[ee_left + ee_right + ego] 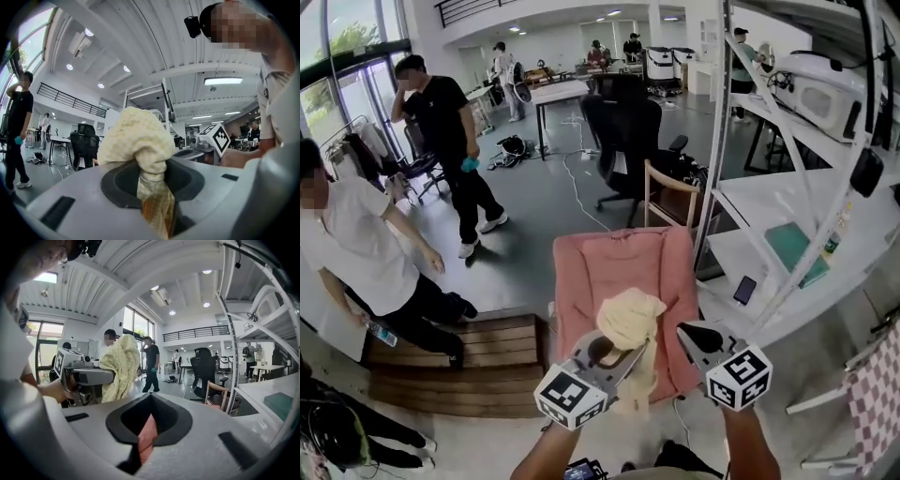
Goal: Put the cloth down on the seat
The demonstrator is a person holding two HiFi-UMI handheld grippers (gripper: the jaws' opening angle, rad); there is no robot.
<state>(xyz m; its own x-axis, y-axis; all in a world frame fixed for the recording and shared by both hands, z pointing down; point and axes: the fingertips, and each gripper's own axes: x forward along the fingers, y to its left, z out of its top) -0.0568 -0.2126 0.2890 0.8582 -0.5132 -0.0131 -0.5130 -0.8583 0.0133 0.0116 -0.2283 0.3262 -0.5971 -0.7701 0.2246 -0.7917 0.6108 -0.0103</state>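
Observation:
A pale yellow cloth hangs bunched from my left gripper, just above the pink fabric seat. In the left gripper view the cloth balloons above the jaws, and its twisted neck is pinched in my left gripper. My right gripper is held beside it, over the seat's right edge. In the right gripper view my right gripper has a narrow gap with nothing in it; only pink shows through. The cloth and the left gripper appear at the left there.
A wooden chair and a black office chair stand behind the seat. A white rack with a phone rises at the right. A wooden pallet lies left, near two people.

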